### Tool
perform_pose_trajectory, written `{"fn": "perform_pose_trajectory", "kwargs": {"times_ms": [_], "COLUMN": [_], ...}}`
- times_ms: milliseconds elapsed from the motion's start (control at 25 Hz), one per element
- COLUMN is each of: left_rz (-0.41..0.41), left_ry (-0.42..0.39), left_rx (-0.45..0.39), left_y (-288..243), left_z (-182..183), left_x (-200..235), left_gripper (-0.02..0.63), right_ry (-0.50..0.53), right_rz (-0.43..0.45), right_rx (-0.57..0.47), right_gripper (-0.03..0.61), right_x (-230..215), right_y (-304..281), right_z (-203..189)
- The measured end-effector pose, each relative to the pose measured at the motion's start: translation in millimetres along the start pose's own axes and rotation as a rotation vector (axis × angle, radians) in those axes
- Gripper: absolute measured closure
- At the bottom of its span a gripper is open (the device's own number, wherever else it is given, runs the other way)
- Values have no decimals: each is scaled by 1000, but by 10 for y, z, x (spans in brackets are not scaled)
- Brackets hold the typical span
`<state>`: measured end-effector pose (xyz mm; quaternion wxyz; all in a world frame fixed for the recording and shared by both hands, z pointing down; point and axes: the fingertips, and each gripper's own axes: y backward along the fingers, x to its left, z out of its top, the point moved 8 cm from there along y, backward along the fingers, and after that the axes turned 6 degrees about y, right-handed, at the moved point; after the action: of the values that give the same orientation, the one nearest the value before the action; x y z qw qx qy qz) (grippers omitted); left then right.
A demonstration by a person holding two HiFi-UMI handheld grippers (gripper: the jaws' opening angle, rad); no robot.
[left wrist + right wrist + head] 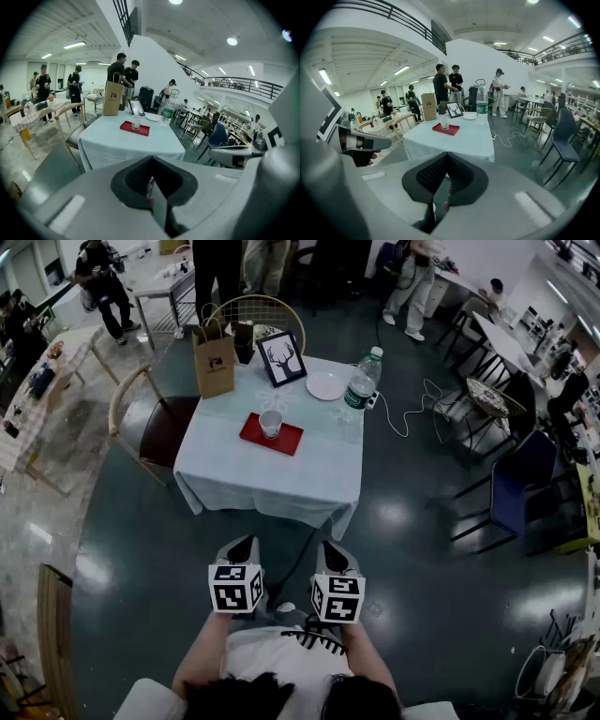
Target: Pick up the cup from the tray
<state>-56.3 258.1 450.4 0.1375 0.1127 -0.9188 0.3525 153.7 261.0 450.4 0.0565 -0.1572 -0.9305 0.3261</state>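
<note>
Pre-approach stage, nothing picked yet. We see the cup (pixel 271 423) upright on the red tray (pixel 290 441). The tray sits on the white-clothed table (pixel 281 484), a bit left of centre, well apart from both grippers. Left gripper (pixel 241 545) and right gripper (pixel 331 549) are held side by side close to the person's body, over bare floor, short of the table's near edge.

Left gripper view: jaws together, nothing btw them. Cup (pixel 136 123) and tray (pixel 142 129) are small and far ahead. Right gripper view: jaws also together, empty. Cup (pixel 445 124) is ahead w/ tray (pixel 453 130) under it.

Other stuff on the table: paper bag (pixel 215 360), picture frame (pixel 282 358), plate (pixel 325 385), water bottle (pixel 360 388). All are behind or right of the tray, none touching the cup as far as we can tell. Chair (pixel 155 423) at the table's left side.

Our read: step in hand = approach to the table, reach not begun. Next move prob needs a walk up to the near edge. Then one gripper's jaws open wider than the cup, go level around its wall and close gently. The cup looks light and thin, so it could tip or crush. We can't tell which gripper takes it. The left may be handier since the cup sits left of centre.
</note>
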Motion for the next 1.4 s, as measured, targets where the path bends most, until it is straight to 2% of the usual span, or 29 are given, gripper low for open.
{"fn": "perform_pose_trajectory", "kwargs": {"times_ms": [680, 1400], "left_rz": [-20, -89], "left_ry": [12, -50], "left_rx": [28, 87], "left_y": [-453, -754], "left_z": [358, 859], "left_x": [315, 940], "left_gripper": [614, 614], "right_ry": [-42, -133], "right_rz": [4, -136], "right_rx": [12, 16], "right_gripper": [552, 552], "right_x": [101, 421], "right_y": [-529, -999], "right_z": [318, 672]}}
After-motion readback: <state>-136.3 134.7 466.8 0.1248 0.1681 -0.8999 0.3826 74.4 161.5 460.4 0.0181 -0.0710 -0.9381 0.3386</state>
